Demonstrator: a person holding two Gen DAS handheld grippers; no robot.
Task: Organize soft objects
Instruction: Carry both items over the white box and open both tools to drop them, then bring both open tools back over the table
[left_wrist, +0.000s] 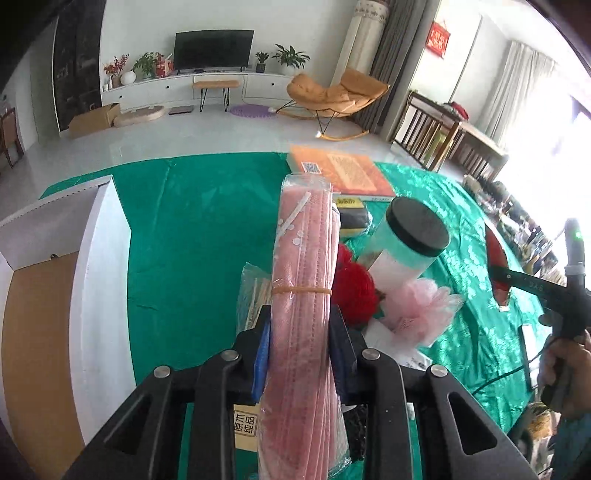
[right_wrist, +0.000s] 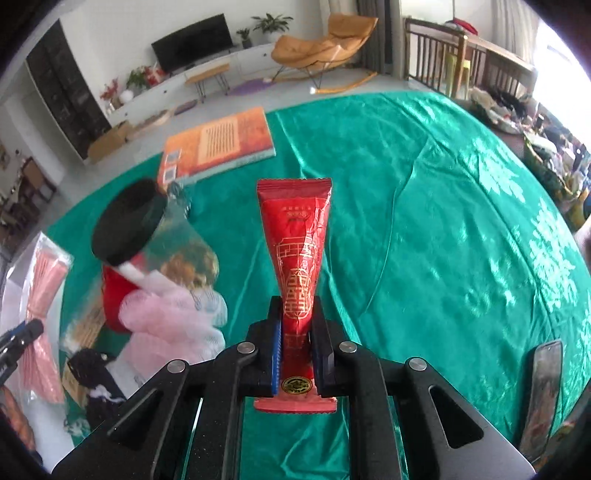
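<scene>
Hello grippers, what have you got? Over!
Left gripper shut on pink mask pack. Right gripper shut on red packet. White box open at left, path clear.

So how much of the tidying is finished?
Nothing looks put away yet: the white box shows no items inside. In hand: the left claw grips a pack of pink masks, the right claw a red packet. The red yarn and pink mesh puff remain.
</scene>
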